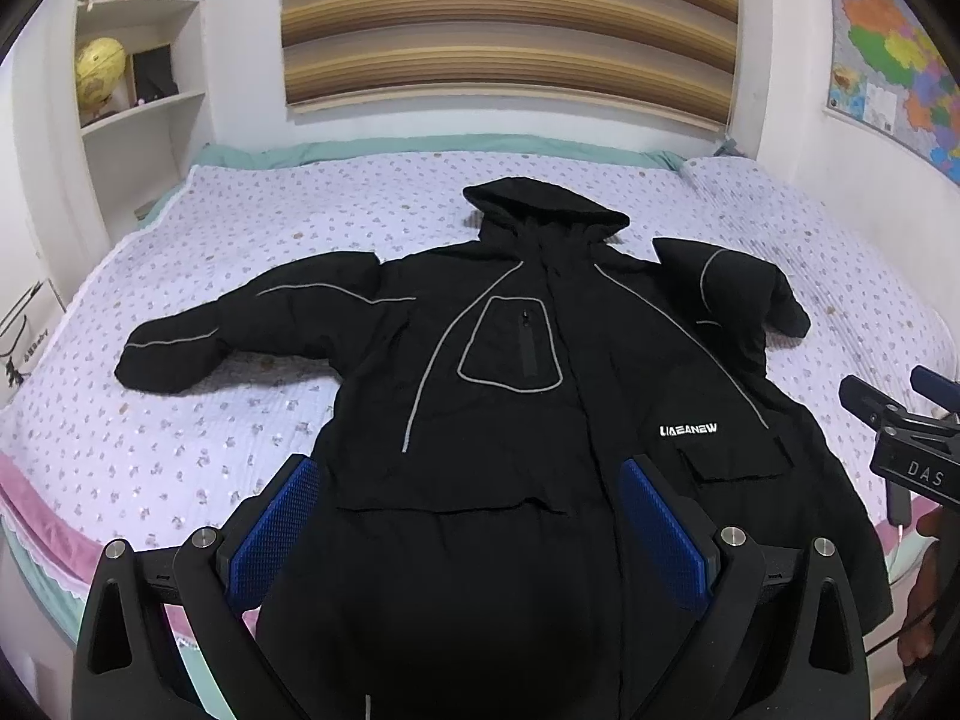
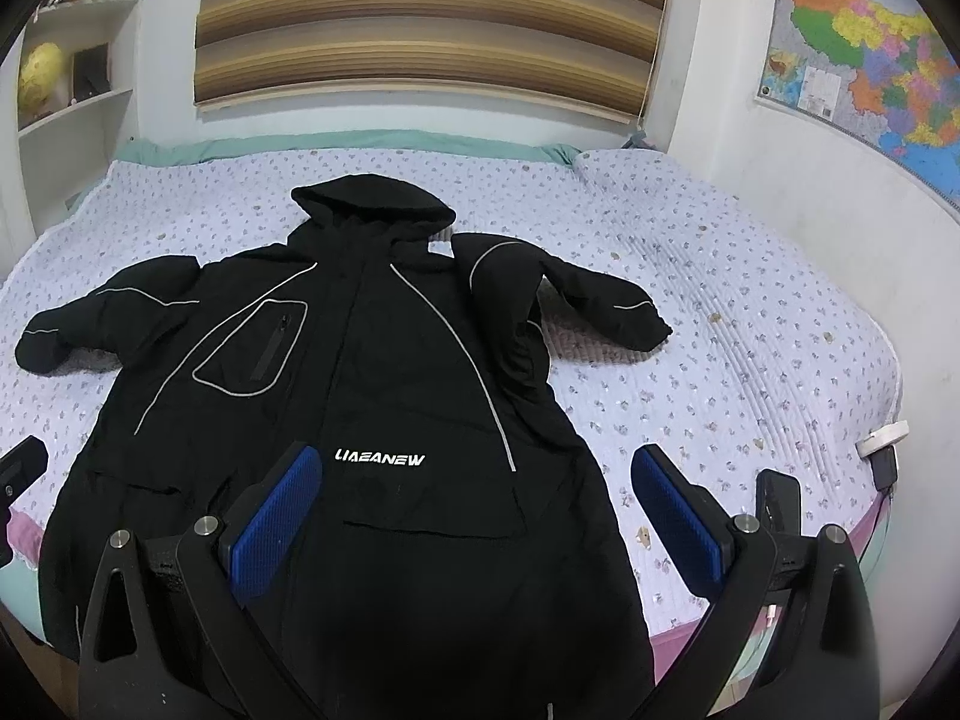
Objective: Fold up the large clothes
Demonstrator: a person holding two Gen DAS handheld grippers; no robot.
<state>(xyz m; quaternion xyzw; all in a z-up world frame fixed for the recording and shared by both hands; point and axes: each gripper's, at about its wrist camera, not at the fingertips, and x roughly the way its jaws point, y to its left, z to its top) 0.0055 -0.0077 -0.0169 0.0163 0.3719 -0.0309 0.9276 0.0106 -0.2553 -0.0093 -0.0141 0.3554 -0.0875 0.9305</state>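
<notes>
A black hooded jacket (image 1: 498,372) with grey piping and a white logo lies face up on the bed, hood at the far side. One sleeve (image 1: 240,330) stretches out to the left; the other sleeve (image 2: 576,294) lies bent at the right. The jacket also shows in the right wrist view (image 2: 372,396). My left gripper (image 1: 471,480) is open and empty, hovering above the jacket's lower front. My right gripper (image 2: 474,474) is open and empty above the jacket's lower right side; part of it shows at the right of the left wrist view (image 1: 900,444).
The bed (image 1: 180,438) has a lilac flowered quilt with a pink and green edge near me. A white shelf with a globe (image 1: 99,75) stands at the back left. A striped blind and a wall map (image 2: 864,54) hang behind. A charger (image 2: 882,444) lies at the bed's right edge.
</notes>
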